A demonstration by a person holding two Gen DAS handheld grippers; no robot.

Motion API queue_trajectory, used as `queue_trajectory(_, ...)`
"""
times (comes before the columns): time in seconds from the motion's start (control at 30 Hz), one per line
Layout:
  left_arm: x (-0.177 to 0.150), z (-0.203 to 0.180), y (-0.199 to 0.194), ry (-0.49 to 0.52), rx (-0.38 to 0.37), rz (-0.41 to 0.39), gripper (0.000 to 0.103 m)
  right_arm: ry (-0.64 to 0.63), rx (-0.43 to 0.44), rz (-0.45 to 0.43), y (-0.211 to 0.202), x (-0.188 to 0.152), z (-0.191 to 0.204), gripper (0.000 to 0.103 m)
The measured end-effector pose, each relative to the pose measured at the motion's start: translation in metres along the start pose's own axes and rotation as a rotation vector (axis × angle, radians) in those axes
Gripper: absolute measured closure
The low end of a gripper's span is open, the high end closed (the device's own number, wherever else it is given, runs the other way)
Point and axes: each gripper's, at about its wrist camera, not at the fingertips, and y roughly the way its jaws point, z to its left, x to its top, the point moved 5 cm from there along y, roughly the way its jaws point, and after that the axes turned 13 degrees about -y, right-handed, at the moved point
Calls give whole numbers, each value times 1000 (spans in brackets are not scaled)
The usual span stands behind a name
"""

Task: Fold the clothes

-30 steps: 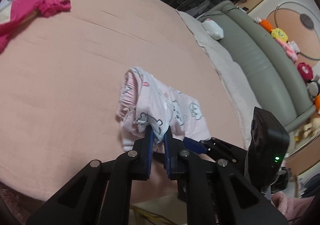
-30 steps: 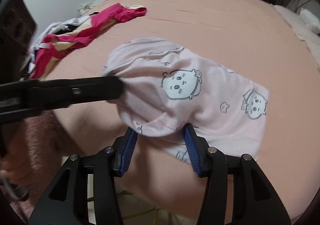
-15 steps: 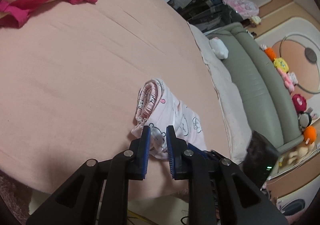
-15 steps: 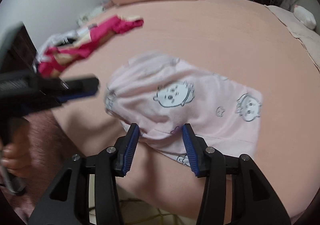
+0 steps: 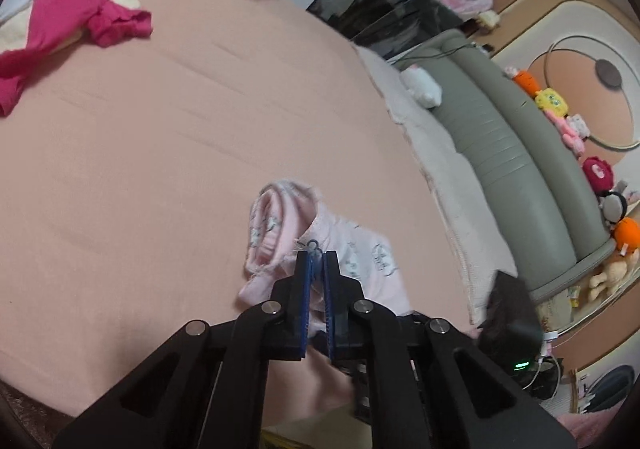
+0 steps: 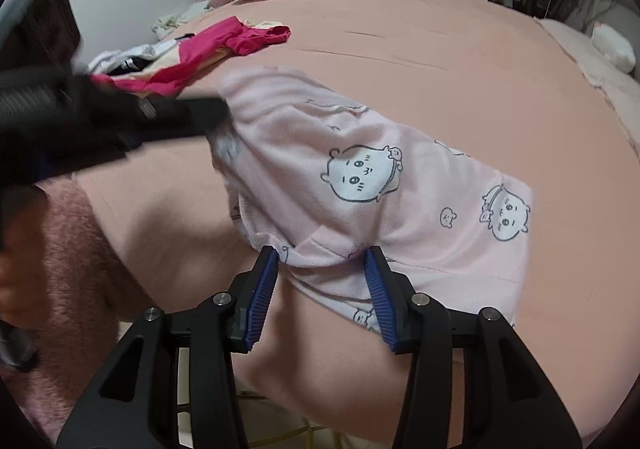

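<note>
Your pale pink cartoon-print garment (image 6: pixel 372 185) lies folded on the bed (image 6: pixel 460 69). Left gripper (image 5: pixel 316 261) pinches its edge; right gripper (image 6: pixel 322 261) gapes, holding nothing. Only your left view shows the sofa (image 5: pixel 500 153).

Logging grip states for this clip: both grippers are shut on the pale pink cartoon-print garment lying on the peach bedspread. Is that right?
Not quite. Only the left gripper is shut on the pale pink cartoon-print garment. The right wrist view shows the right gripper open, jaws wide apart around a fold. The garment does lie on the peach bedspread.
</note>
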Motion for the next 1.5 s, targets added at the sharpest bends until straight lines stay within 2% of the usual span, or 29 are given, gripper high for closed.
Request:
queue_trajectory(0.03,0,0,-3,0,1,-8,103,-16,-39,-6,3,2,0,59)
queue_trajectory(0.17,1,6,-17,-14,10,-25,103,-73,-172,-31,9,7,5,60)
queue_trajectory(0.33,-11,30,-1,-147,-33,104,101,-31,-176,-83,-12,6,-4,60)
queue_trajectory(0.53,-25,17,36,-13,50,162,101,32,-164,-147,-41,3,-18,59)
queue_trajectory(0.6,-26,16,51,20,110,177,101,72,-153,-153,-44,3,-29,58)
queue_trajectory(0.67,-30,22,61,28,177,210,101,96,-174,-88,-32,-3,-42,58)
queue_trajectory(0.73,-33,21,55,27,189,223,101,86,-218,49,-11,-17,-53,60)
queue_trajectory(0.77,-33,21,46,31,204,214,101,77,-217,81,-8,-25,-57,60)
queue_trajectory(0.83,-28,16,23,41,210,168,101,85,-201,78,-16,-31,-61,60)
queue_trajectory(0.9,-16,7,3,28,145,119,97,125,-182,54,-29,-31,-66,60)
queue_trajectory(1.0,9,-20,-18,16,-23,40,87,211,-129,-24,-42,-29,-77,59)
queue_trajectory(1.07,18,-39,-12,61,-65,28,85,251,-117,-15,-36,-30,-85,58)
queue_trajectory(1.13,20,-46,16,116,2,74,85,283,-116,20,-27,-33,-92,59)
queue_trajectory(1.2,9,-33,46,123,94,176,85,302,-127,81,-19,-43,-99,58)
queue_trajectory(1.27,-5,-15,58,134,168,229,86,310,-119,101,-21,-51,-104,56)
queue_trajectory(1.3,-9,-8,57,131,187,237,94,310,-132,119,-24,-56,-108,54)
queue_trajectory(1.37,-13,4,47,101,190,231,97,302,-188,170,-30,-67,-118,54)
queue_trajectory(1.4,-14,10,42,87,191,227,97,300,-222,193,-32,-71,-123,59)
queue_trajectory(1.47,-18,22,31,57,193,221,96,304,-267,215,-38,-76,-135,58)
queue_trajectory(1.5,-16,20,26,64,178,208,96,322,-248,186,-43,-72,-138,58)
